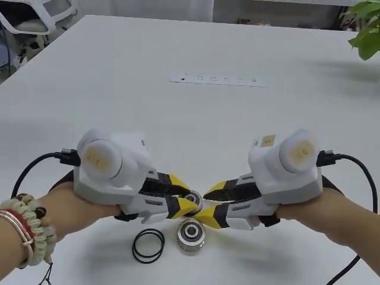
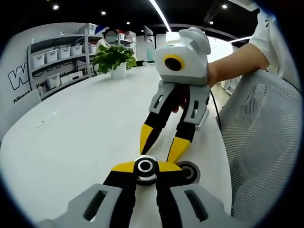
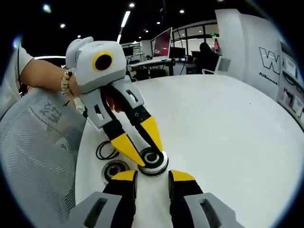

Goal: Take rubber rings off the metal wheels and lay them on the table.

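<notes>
My left gripper [image 1: 190,200] is shut on a small metal wheel [image 1: 193,199] with a dark ring around it, held just above the white table [image 1: 196,130]. That wheel [image 2: 146,169] sits between my yellow fingertips in the left gripper view. My right gripper [image 1: 206,206] faces it tip to tip, open, its fingertips [image 2: 147,136] just short of the wheel [image 3: 155,162] with nothing between them. A second metal wheel [image 1: 191,234] lies on the table below the tips, beside two loose black rubber rings [image 1: 148,244].
A white power strip [image 1: 217,79] lies farther back on the table. A green plant [image 1: 367,32] stands at the far right and a chair [image 1: 37,16] at the far left. Black cables [image 1: 35,166] trail from both grippers.
</notes>
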The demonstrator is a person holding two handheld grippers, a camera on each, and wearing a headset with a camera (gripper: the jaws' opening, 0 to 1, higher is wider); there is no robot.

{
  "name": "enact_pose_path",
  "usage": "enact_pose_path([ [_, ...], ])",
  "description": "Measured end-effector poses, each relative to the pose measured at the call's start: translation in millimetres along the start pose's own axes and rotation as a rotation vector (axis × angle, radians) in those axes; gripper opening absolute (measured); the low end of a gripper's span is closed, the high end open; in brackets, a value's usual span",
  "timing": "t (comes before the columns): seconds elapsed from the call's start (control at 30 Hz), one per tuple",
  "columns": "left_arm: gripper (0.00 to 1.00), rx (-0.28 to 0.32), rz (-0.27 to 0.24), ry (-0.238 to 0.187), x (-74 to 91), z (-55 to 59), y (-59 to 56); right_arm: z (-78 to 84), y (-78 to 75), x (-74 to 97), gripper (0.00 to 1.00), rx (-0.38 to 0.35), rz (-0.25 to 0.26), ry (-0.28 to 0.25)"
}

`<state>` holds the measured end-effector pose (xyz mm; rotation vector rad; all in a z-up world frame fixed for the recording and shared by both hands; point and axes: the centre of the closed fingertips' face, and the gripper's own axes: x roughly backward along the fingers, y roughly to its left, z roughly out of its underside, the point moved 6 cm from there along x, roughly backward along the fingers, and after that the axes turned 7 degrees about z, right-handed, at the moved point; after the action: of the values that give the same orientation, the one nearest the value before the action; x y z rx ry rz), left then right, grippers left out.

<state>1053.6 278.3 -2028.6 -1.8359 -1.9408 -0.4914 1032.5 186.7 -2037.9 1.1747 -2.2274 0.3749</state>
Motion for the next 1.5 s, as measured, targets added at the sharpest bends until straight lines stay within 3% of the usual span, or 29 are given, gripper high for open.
enact_pose_path([
  [0.13,0.09,0.021,-0.004,-0.004,-0.3,0.5,0.5,-1.1,1.6,-1.6,0.23,0.008,0.001,-0.002],
  [0.17,0.08,0.016,-0.008,-0.005,-0.2,0.5,0.4,-1.4,1.6,-1.7,0.23,0.009,0.003,-0.004],
  [0.2,0.08,-0.027,-0.015,-0.002,-0.1,-0.7,2.2,-1.5,1.0,-2.6,0.23,0.004,0.006,-0.007],
  [0.23,0.08,-0.006,-0.015,-0.002,-0.3,-0.5,-0.1,-1.7,1.0,-3.0,0.23,-0.001,0.009,-0.010],
  [0.47,0.08,-0.005,-0.016,-0.008,2.2,-1.3,-0.9,-1.2,2.1,-5.5,0.21,-0.005,0.012,-0.009],
  [0.73,0.08,-0.005,-0.017,-0.015,2.7,-0.7,-2.2,1.7,2.1,-2.1,0.15,0.070,-0.002,0.004],
  [0.97,0.08,-0.008,-0.019,-0.015,2.2,0.0,-3.5,1.2,1.4,-2.3,0.15,0.032,0.000,0.019],
  [1.1,0.08,-0.009,-0.017,-0.017,1.8,0.1,-4.0,-0.9,2.6,-4.0,0.21,0.003,0.006,0.006],
  [1.5,0.08,-0.014,-0.016,-0.016,0.7,0.6,-3.8,-2.1,2.8,-5.2,0.21,0.022,0.015,0.012],
])
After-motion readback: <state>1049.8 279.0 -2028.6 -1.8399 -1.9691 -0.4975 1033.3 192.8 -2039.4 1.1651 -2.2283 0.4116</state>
